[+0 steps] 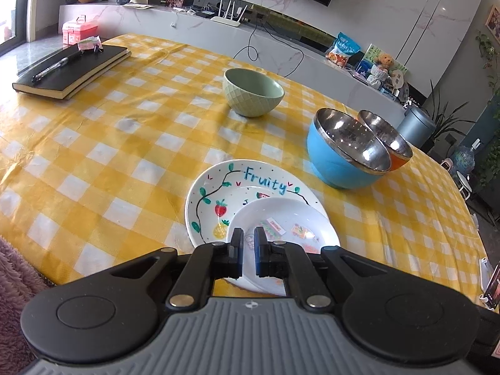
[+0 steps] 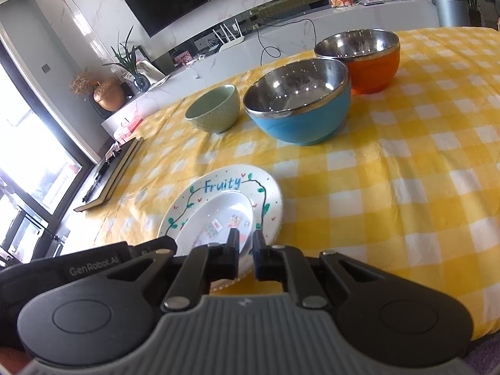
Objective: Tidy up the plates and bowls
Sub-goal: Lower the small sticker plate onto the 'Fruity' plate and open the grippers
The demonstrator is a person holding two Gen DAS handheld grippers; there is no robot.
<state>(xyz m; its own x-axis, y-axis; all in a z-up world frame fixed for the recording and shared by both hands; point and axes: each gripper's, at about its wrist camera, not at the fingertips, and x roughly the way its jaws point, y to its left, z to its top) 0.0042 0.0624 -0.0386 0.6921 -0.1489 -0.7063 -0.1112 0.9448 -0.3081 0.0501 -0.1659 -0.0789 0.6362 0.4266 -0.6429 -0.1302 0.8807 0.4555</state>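
Observation:
A small white plate [image 1: 290, 218] with stickers lies on the larger painted "Fruity" plate [image 1: 215, 193] near the table's front edge. My left gripper [image 1: 248, 240] sits over the small plate's near rim, jaws nearly closed with a narrow gap, holding nothing visible. In the right wrist view my right gripper [image 2: 246, 243] stands over the small plate [image 2: 218, 215] and the Fruity plate [image 2: 268, 193], also with a narrow gap. A green bowl [image 1: 253, 92], a blue steel-lined bowl [image 1: 343, 150] and an orange one [image 1: 387, 140] stand farther back.
A black notebook [image 1: 73, 70] with a pen lies at the far left on the yellow checked tablecloth [image 1: 125, 156]. A pink fluffy cloth [image 1: 15, 268] is at the near left. A TV bench with a router [image 1: 226, 12] is behind the table.

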